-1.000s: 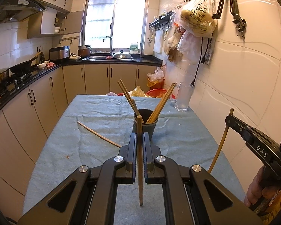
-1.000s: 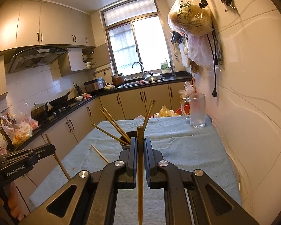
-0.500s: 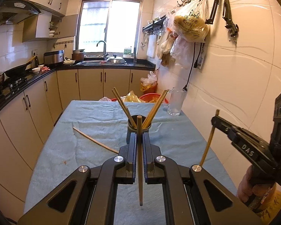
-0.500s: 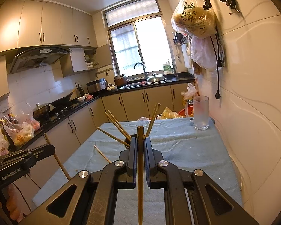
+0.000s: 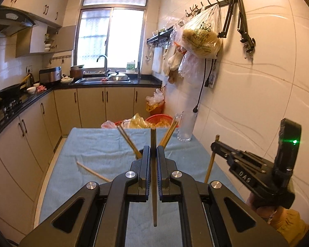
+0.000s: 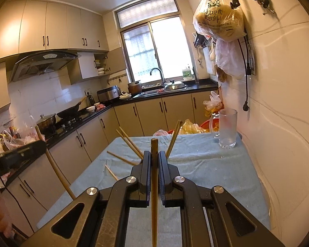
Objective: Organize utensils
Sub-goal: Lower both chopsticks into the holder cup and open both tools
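Note:
My left gripper [image 5: 153, 154] is shut on a wooden chopstick [image 5: 153, 201] that stands upright between its pads. My right gripper [image 6: 154, 158] is likewise shut on a second chopstick [image 6: 154, 205]. Both hover above a table with a blue cloth [image 5: 105, 146], just short of a dark holder that the fingers hide. Several chopsticks [image 5: 127, 142] fan out of that holder, also seen as chopsticks [image 6: 175, 138] in the right wrist view. One loose chopstick [image 5: 92, 171] lies on the cloth to the left. The right gripper [image 5: 213, 144] shows at the right edge of the left wrist view.
A glass mug [image 6: 226, 129] stands at the table's far right corner near the tiled wall [image 6: 278, 103]. Plastic bags [image 5: 199, 39] hang from wall hooks. A red basket [image 5: 160, 119] sits beyond the table. Cabinets and a counter [image 5: 20, 111] run along the left.
Both grippers have risen and drawn nearer the holder, which now sits behind the fingers. Each still grips its chopstick.

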Action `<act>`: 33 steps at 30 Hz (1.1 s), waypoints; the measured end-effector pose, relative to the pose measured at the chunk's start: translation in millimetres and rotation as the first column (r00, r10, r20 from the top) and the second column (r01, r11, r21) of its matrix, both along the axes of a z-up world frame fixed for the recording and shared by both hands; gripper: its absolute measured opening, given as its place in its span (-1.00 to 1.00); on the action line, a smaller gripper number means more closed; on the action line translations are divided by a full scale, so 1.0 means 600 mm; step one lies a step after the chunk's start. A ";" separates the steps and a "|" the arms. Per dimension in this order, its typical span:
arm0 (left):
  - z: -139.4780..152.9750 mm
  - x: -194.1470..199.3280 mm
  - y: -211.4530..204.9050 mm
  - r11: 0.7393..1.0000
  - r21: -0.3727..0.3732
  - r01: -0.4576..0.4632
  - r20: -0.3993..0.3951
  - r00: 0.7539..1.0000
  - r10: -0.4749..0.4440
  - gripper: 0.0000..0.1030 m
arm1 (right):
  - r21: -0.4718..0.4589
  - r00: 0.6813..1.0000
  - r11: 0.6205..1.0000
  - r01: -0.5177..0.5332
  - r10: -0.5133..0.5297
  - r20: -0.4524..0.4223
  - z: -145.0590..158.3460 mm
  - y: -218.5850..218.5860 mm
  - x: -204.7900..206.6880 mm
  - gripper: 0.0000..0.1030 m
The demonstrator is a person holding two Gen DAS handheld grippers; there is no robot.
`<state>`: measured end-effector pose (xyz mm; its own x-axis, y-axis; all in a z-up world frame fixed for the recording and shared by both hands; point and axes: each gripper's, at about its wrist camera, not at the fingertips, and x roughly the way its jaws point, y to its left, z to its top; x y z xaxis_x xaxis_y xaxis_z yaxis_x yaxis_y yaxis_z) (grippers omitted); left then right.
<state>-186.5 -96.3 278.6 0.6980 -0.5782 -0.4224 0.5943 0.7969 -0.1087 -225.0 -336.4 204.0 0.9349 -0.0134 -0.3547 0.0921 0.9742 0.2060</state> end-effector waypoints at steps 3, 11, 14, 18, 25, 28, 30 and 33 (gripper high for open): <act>0.026 0.020 -0.012 1.000 -0.009 0.004 0.024 1.000 -0.004 -0.90 | 0.014 1.000 1.000 -0.003 0.002 0.019 0.014 -0.007 0.021 -0.85; 0.085 0.087 -0.054 0.999 -0.044 -0.017 0.091 0.996 0.020 -0.90 | 0.021 0.997 1.000 0.004 -0.005 0.075 0.060 -0.027 0.096 -0.85; 0.099 0.117 -0.072 0.998 -0.057 -0.031 0.103 0.994 0.036 -0.90 | 0.026 0.995 1.000 0.005 -0.008 0.098 0.077 -0.035 0.128 -0.85; 0.102 0.165 -0.101 0.996 -0.061 -0.061 0.105 0.992 0.067 -0.90 | 0.048 0.992 0.999 0.010 -0.016 0.124 0.089 -0.045 0.176 -0.85; 0.075 0.260 -0.156 0.996 -0.033 -0.086 0.067 0.994 0.088 -0.90 | 0.102 0.991 0.994 0.031 -0.044 0.128 0.068 -0.070 0.250 -0.85; 0.053 0.290 -0.171 0.997 -0.020 -0.078 0.030 0.996 0.078 -0.90 | 0.121 0.989 0.991 0.058 -0.073 0.129 0.054 -0.084 0.271 -0.85; 0.034 0.309 -0.184 0.996 0.003 -0.086 0.017 0.996 0.086 -0.90 | 0.142 0.988 0.987 0.073 -0.091 0.125 0.039 -0.094 0.285 -0.85; 0.009 0.330 -0.195 0.995 0.028 -0.091 -0.013 0.996 0.092 -0.90 | 0.150 0.989 0.986 0.078 -0.095 0.110 0.020 -0.099 0.301 -0.85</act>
